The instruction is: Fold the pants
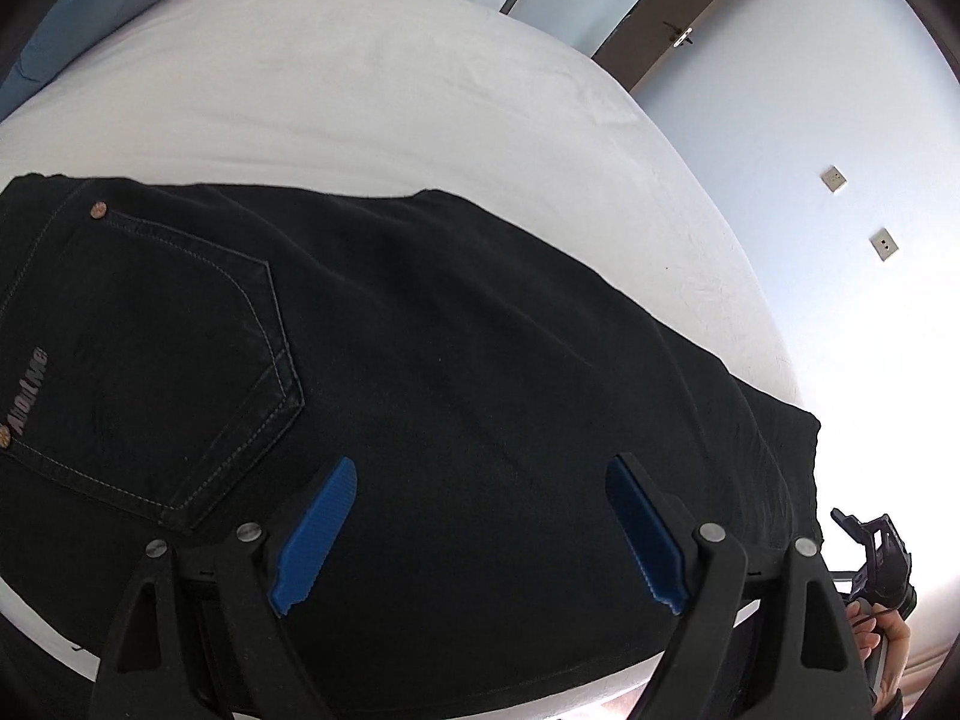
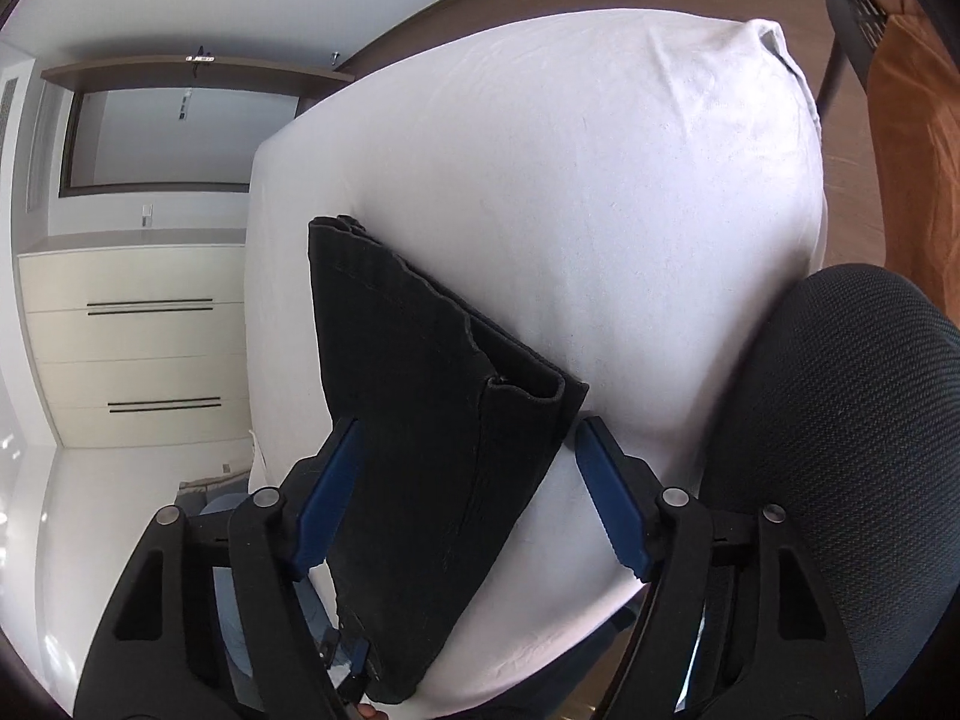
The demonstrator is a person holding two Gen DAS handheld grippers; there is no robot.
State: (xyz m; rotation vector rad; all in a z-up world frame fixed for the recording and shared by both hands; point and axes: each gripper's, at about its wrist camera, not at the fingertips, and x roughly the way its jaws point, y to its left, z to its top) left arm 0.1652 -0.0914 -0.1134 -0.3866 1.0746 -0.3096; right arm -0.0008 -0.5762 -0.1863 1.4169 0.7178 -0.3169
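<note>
Black pants [image 1: 420, 360] are lying folded on the white bed [image 1: 360, 90], and the left gripper [image 1: 480, 534] is hovering right above them with its blue pads [image 1: 315, 540] standing wide apart, nothing caught between them. From the left wrist view the back pocket [image 1: 156, 360] with its pale stitching and a copper rivet [image 1: 98, 210] is facing up toward the left side, and the dark cloth is stretching away to the right, ending close to the mattress edge. Over at the far right of that view the other tool and a hand [image 1: 882, 642] gripping it are peeking in. Switching to the right wrist view, the right gripper [image 2: 468, 492] is also standing open above the bed [image 2: 600, 180]; a folded end of the pants [image 2: 420, 420] is lying in the gap between its blue pads [image 2: 327, 504], yet the pads are not pressing on it, and the right one is showing white sheet beside it. The layered hems are stacking up along the far edge of that end. A black mesh chair [image 2: 840, 450] is sitting just beside the bed on the right, an orange cloth [image 2: 912, 150] is hanging behind it, and cream drawers [image 2: 138, 342] are lining the wall at left.
</note>
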